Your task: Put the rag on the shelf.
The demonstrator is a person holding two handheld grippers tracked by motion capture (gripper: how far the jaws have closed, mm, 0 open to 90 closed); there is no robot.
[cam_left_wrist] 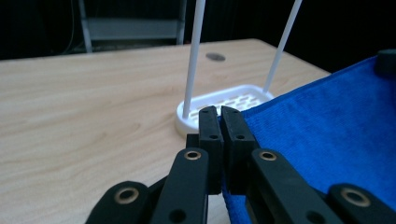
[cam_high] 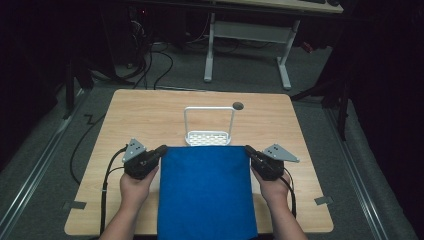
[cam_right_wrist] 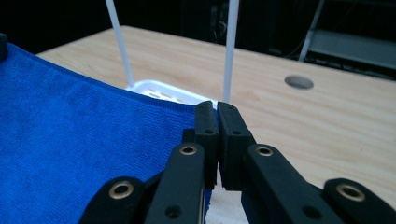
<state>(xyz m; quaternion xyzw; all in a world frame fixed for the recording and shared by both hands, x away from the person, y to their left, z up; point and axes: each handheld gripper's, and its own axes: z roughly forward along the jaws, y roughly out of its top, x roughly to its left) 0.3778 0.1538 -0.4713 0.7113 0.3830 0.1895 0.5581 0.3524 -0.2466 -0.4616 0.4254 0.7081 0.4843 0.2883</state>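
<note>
A blue cloth [cam_high: 206,192] hangs stretched between my two grippers, its lower part draped over the table's front edge. My left gripper [cam_high: 161,150] is shut on the cloth's far left corner, and my right gripper [cam_high: 248,150] is shut on the far right corner. In the left gripper view the black jaws [cam_left_wrist: 222,112] pinch the cloth's edge [cam_left_wrist: 327,135]. In the right gripper view my right gripper [cam_right_wrist: 216,108] clamps the cloth [cam_right_wrist: 79,140] the same way. Just beyond the cloth's far edge stands a white rack [cam_high: 208,136] with a tall wire hoop.
The wooden table [cam_high: 145,117] has a round cable hole [cam_high: 238,105] behind the rack. A white desk frame [cam_high: 247,37] stands on the floor beyond the table. Cables trail from both grippers toward the near edge.
</note>
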